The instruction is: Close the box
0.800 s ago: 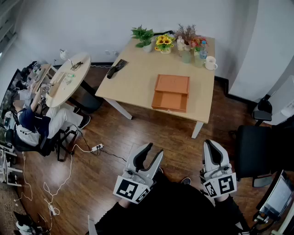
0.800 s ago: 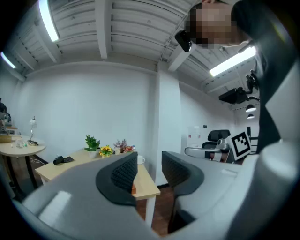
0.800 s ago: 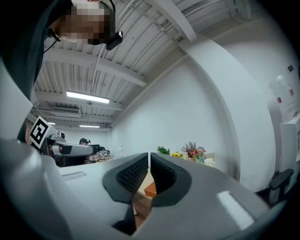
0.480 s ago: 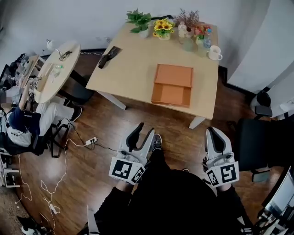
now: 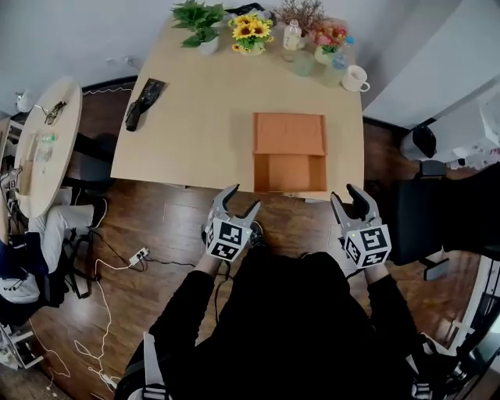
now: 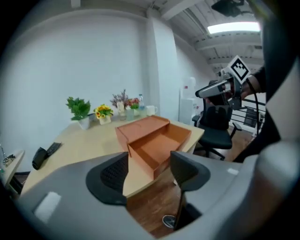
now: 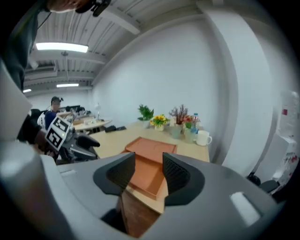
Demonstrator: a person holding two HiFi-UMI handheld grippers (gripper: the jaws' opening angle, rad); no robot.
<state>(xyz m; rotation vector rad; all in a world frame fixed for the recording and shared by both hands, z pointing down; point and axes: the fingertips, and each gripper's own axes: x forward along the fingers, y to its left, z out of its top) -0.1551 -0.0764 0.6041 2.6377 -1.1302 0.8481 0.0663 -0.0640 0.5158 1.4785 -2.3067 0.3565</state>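
An orange box [image 5: 288, 133] lies on the light wooden table [image 5: 195, 117], near its front edge. Its open tray [image 5: 290, 173] sticks out toward me from under the flat top, and it looks empty. My left gripper [image 5: 238, 199] hovers just off the table's edge, left of the tray, jaws open and empty. My right gripper [image 5: 344, 195] hangs off the table's front right corner, right of the tray, also open and empty. The box [image 6: 154, 138] lies ahead of the left gripper [image 6: 145, 171] in its own view. The right gripper [image 7: 149, 171] view shows the box [image 7: 147, 159] straight beyond its jaws.
Potted plants [image 5: 197, 17], sunflowers [image 5: 251, 33], a bottle [image 5: 292, 35] and a white mug [image 5: 355, 78] line the table's far edge. A black object [image 5: 144, 97] lies at its left. A round side table [image 5: 43, 141] stands left, a black office chair [image 5: 426, 207] right, cables [image 5: 141, 254] on the floor.
I have come up to the table, so the box is now close below me. Both grippers have tipped down from the ceiling toward the box, and their jaws stand wider apart.
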